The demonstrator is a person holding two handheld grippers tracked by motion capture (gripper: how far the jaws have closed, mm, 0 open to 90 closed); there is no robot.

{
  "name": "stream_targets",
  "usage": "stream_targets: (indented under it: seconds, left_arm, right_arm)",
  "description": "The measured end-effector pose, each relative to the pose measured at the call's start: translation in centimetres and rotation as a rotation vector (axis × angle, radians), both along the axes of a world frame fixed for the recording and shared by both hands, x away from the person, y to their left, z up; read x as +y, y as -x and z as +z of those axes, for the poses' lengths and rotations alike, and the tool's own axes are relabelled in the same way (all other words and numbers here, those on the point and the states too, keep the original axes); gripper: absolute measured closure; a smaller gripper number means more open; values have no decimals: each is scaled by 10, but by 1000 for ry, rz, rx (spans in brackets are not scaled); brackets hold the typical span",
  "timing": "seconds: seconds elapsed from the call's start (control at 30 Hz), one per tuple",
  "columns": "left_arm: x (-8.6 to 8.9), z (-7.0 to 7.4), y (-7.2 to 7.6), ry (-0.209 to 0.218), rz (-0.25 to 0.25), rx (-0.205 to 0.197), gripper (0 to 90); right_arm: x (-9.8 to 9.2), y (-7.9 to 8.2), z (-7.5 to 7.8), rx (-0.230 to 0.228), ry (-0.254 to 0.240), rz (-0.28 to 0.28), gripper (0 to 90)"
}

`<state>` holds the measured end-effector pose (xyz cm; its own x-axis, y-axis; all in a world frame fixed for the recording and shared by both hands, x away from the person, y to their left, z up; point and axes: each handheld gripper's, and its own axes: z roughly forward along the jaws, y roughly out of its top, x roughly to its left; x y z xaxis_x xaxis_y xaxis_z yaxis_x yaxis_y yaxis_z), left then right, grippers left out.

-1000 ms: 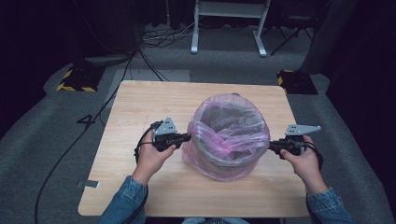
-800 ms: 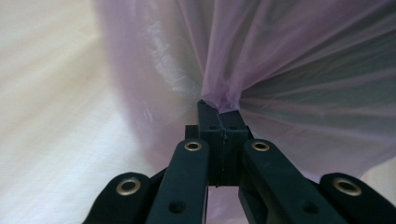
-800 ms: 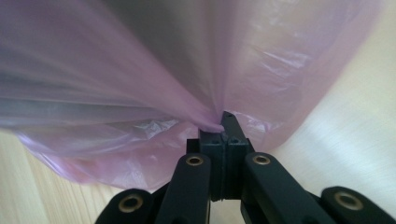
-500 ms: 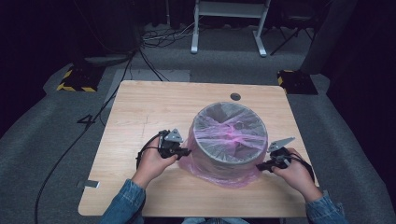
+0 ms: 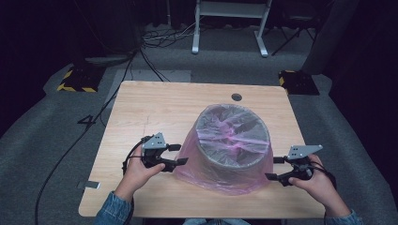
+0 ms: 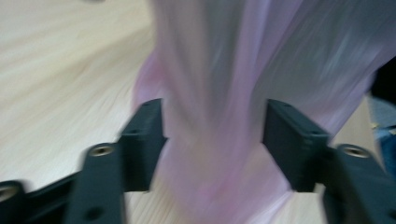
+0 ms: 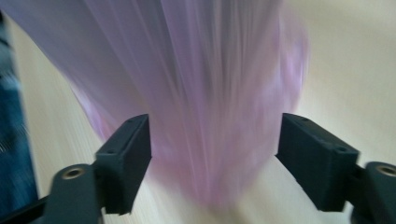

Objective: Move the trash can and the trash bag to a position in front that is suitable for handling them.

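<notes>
A grey round bin stands on the wooden table. A pink see-through bag is drawn down over it, and the skirt of the bag spreads on the tabletop. My left gripper is at the bag's left skirt. Its jaws have just been opening, and they now stand wide with blurred pink film between and beyond them, unpinched. My right gripper is at the right skirt. Its jaws have also just been opening, with pink film in the gap and the pads off it.
A small dark round spot lies near the table's far edge. A white tag sits at the front left corner. On the floor behind are cables, a white-legged stand and two yellow-black striped blocks.
Both hands came down and toward the person, which pulled the bag from the rim down over the bin. Both grippers then let go of the film and opened.
</notes>
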<state>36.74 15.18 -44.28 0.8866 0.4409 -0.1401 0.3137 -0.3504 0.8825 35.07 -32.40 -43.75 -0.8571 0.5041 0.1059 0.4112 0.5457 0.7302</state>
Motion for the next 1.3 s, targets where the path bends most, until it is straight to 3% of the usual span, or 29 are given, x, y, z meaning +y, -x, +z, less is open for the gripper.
stream_targets:
  seconds: [0.07, 0.1, 0.13, 0.17, 0.2, 0.23, 0.3, 0.33, 0.37, 0.4, 0.47, 0.57, 0.6, 0.67, 0.73, 0.87, 1.03, 1.17, 1.3]
  left_arm:
    - [-11, 6, -4, -21, -8, -25, 300]
    - [-15, 8, -6, -34, -24, -32, 399]
    - [-18, 9, -8, -48, -35, -38, 565]
    - [-21, 8, -11, -58, -33, -38, 724]
    - [-23, 7, -14, -67, -29, -28, 817]
    - [-25, 5, -16, -80, -20, -12, 890]
    - [-27, -4, -18, -75, -28, 29, 900]
    - [-29, -8, -17, -85, -35, 46, 900]
    - [-30, -12, -16, -91, -37, 48, 900]
    - [-29, -14, -15, -69, -37, 62, 900]
    - [-29, -14, -12, -89, -30, 47, 900]
    - [-28, -9, -7, -138, -18, 18, 872]
    - [-27, -9, -6, -131, -6, 4, 759]
    - [-20, -8, -4, -63, 33, -5, 469]
    - [-10, -5, 1, -24, 57, -28, 339]
    - [7, 6, 10, -8, 117, -86, 283]
    - [23, 17, 16, 12, 195, -132, 277]
    - [36, 17, 20, -8, 242, -125, 274]
    - [47, 14, 21, -5, 286, -116, 274]
  right_arm:
    - [6, -4, 12, -47, -62, 14, 277]
    - [10, -7, 16, -66, -80, 19, 443]
    - [13, -9, 21, -78, -90, 44, 682]
    - [16, -12, 24, -61, -101, 68, 806]
    - [19, -15, 24, -49, -117, 61, 900]
    - [21, -19, 24, -41, -107, 50, 900]
    - [23, -25, 16, -14, -68, 25, 900]
    - [24, -27, 10, 11, -71, 23, 900]
    - [24, -28, 4, 29, -61, 20, 900]
    - [25, -27, -2, 34, -43, 16, 900]
    - [22, -26, -7, 53, -86, 10, 900]
    - [20, -23, -3, 44, -51, 5, 900]
    - [19, -22, -1, 41, -27, 20, 798]
    - [13, -19, 5, -2, -29, 10, 471]
    - [4, -14, 14, -49, -63, -4, 326]
    - [-10, -4, 38, -89, -98, -15, 235]
    - [-11, 0, 77, -130, -170, -46, 173]
    - [0, -7, 103, -170, -199, -77, 168]
    - [19, -15, 127, -217, -199, -50, 177]
